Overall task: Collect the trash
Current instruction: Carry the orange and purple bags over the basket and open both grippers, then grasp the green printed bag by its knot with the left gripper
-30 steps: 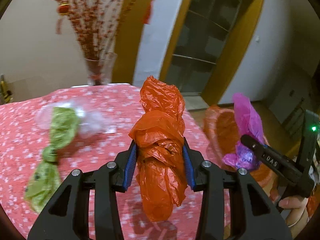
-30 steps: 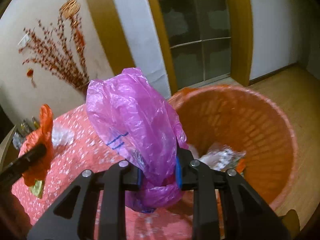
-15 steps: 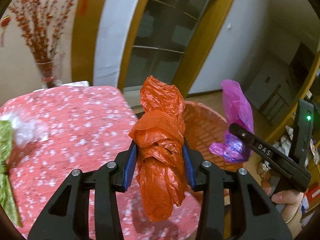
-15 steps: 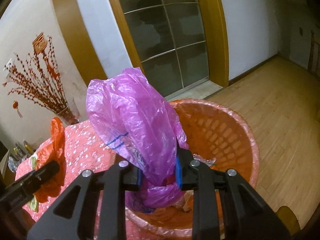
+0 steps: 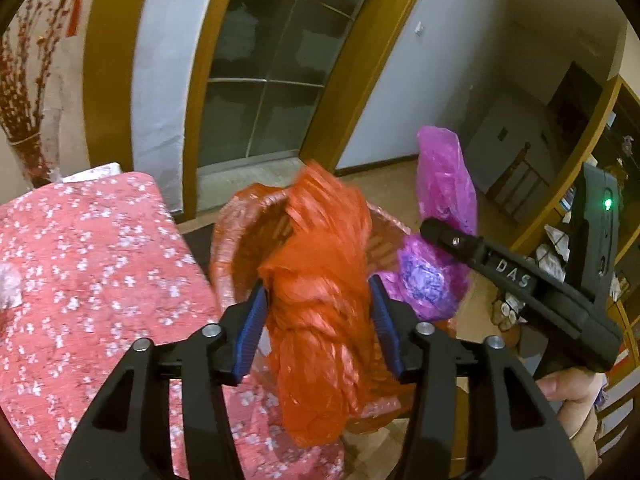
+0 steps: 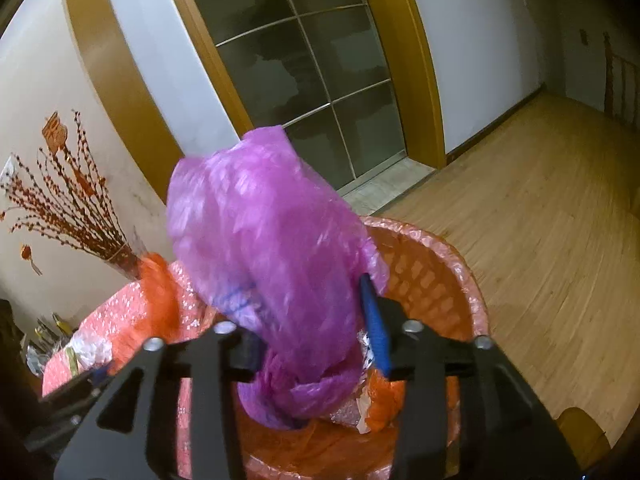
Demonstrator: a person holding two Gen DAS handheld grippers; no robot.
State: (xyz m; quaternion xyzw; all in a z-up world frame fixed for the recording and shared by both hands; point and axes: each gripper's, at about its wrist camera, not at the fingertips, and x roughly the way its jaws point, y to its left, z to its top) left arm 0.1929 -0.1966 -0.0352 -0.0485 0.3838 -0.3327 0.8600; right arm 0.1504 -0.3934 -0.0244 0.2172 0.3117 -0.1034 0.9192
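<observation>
As both grippers' jaws open, crumpled orange bag (image 5: 320,300) and purple bag (image 6: 272,248) blur, loosened.

Orange bag (image 5: 320,300) motion-blurred; purple bag (image 6: 276,272) blurred, hides right gripper's left pad, basket (image 6: 472,304) interior.

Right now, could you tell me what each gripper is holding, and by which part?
Both jaws are opening. The orange bag sits mid-length in the left gripper, pads parting; the purple bag, near its knotted lower end, in the right gripper, slipping free above the basket.
</observation>
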